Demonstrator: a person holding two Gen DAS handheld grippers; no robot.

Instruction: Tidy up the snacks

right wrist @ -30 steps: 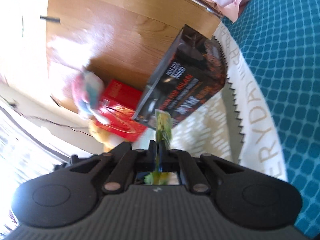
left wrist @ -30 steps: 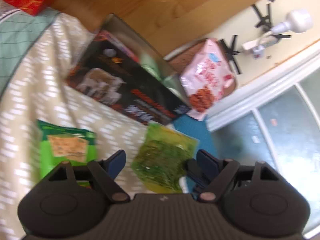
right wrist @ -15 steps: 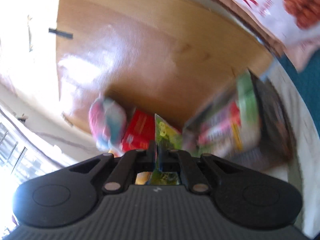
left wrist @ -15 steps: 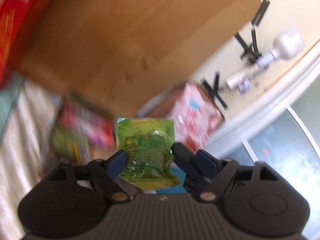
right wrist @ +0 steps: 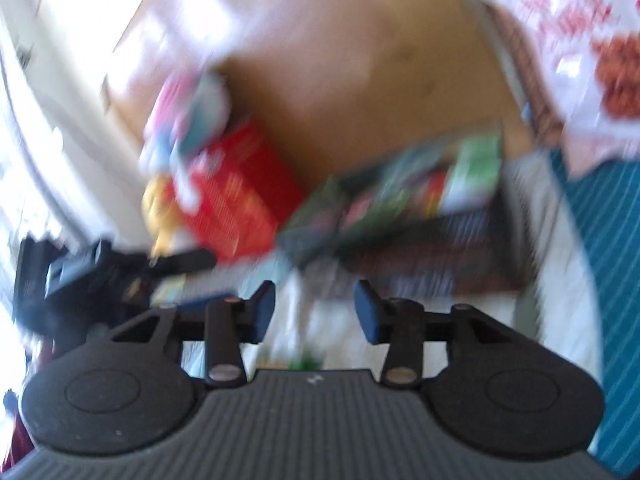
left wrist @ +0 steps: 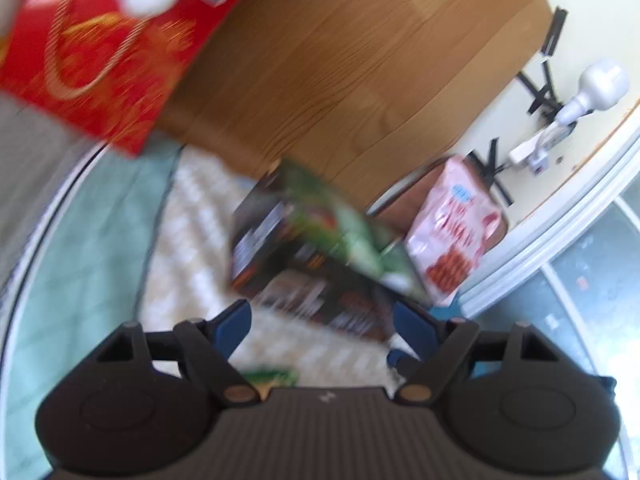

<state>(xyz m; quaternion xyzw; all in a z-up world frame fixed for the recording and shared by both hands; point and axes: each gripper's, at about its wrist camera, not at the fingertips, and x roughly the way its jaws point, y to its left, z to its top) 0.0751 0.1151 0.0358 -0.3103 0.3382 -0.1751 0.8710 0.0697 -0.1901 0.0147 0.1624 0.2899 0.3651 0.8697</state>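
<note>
A black snack box [left wrist: 280, 280] lies open on the patterned cloth, with green packets [left wrist: 336, 236] in it. My left gripper [left wrist: 322, 322] hovers open in front of it, with nothing between its fingers. A green packet [left wrist: 272, 376] lies just under the left gripper. In the blurred right wrist view the black box [right wrist: 420, 240] and its green packets [right wrist: 476, 172] sit ahead. My right gripper [right wrist: 316, 314] has its jaws opening, and no pad presses on anything. Only a scrap of green [right wrist: 308, 362] shows low behind the gap.
A pink snack bag [left wrist: 452, 232] leans at the right by the wall. A red box [left wrist: 100, 60] stands at the upper left against a wooden panel [left wrist: 360, 60], with a colourful soft toy [right wrist: 188, 120] beside the red box [right wrist: 236, 200]. A teal mat [right wrist: 608, 260] lies at the right.
The right gripper was shut on the edge of a green packet; now its jaws stand apart and the packet is gone from between them. Both views swung up towards the box.
</note>
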